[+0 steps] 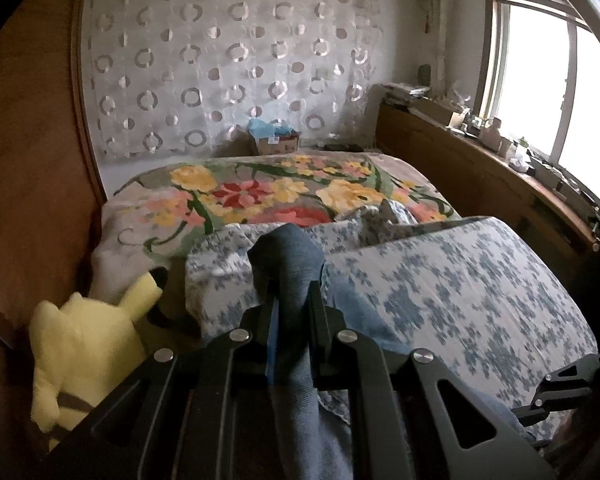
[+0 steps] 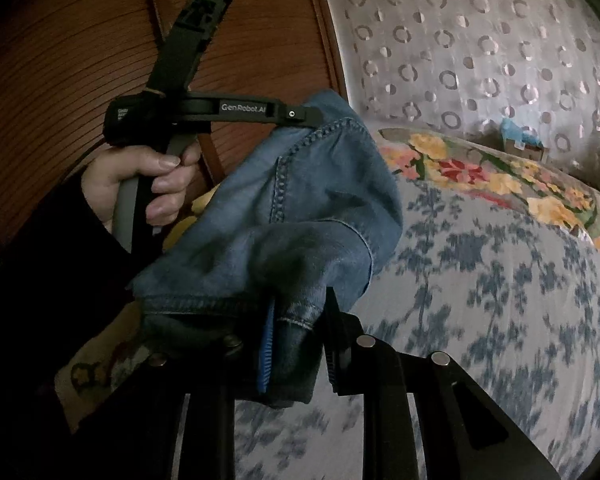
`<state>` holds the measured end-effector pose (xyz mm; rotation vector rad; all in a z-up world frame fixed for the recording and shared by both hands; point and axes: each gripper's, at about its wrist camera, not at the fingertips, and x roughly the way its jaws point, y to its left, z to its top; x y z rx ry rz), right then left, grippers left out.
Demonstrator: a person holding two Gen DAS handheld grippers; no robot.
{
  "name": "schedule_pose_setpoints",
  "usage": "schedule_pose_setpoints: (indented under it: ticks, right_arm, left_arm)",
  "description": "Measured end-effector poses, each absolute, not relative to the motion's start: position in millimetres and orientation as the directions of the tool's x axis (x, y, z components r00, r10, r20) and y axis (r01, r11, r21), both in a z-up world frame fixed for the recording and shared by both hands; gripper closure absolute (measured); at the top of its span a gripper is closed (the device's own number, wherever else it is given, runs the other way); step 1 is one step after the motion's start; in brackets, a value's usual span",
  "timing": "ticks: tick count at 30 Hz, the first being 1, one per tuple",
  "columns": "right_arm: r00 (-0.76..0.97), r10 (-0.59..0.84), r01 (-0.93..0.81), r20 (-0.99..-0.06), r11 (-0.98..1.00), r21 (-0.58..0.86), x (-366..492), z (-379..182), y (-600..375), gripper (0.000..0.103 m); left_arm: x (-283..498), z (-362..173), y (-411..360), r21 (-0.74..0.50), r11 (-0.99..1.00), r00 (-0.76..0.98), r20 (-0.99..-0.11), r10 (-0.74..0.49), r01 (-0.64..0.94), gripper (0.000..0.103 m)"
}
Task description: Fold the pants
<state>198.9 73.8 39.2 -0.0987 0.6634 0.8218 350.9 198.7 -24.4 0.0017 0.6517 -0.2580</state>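
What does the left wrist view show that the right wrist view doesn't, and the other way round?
Only the left wrist view shows the yellow plush toy, the window and the cluttered wooden ledge under it. Only the right wrist view shows the person's hand holding the left gripper from the side, and the stitched seam on the jeans. Both show jaws shut on denim, the blue-flowered sheet, the floral blanket and the circle-patterned curtain.

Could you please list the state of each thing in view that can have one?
left gripper: shut on the pants.
right gripper: shut on the pants.
pants: denim, bunched, lifted off the bed between both grippers.
blue floral sheet: spread over the bed, rumpled near the far edge.
flowered blanket: lying flat across the far part of the bed.
yellow plush toy: sitting beside the bed.
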Motion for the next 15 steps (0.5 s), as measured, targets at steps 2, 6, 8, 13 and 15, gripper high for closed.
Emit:
schedule_pose_setpoints:
  ticks: [2,6,8,13,15]
  right_arm:
    - [0.496,0.648,-0.706,-0.578,0.689,0.166,212.3,38.2,79.2,0.082]
    - [0.507,0.644,-0.702,-0.572,0.694,0.159,233.2,31.9,90.4,0.082]
    - [0.520,0.646,-0.697,-0.559,0.699,0.158,241.7,28.3,93.5,0.082]
    - [0.563,0.621,-0.670,-0.546,0.729,0.138,260.1,18.6,97.9,0.082]
    - [0.583,0.607,-0.648,-0.541,0.749,0.142,263.0,17.6,92.5,0.083]
  left_arm:
    - [360.9,-21.8,202.0,-0.081,0.968,0.766,-0.596,-0.240,0.239,0.090]
    - [385.6,-19.5,205.1,-0.069,0.967,0.767,-0.596,-0.236,0.243,0.090]
    - [400.5,-20.6,203.1,-0.055,0.965,0.763,-0.602,-0.236,0.255,0.090]
    - [431.2,-16.6,186.6,-0.038,0.956,0.748,-0.613,-0.253,0.292,0.090]
    - [438.1,-8.7,174.1,-0.022,0.948,0.748,-0.608,-0.266,0.319,0.090]
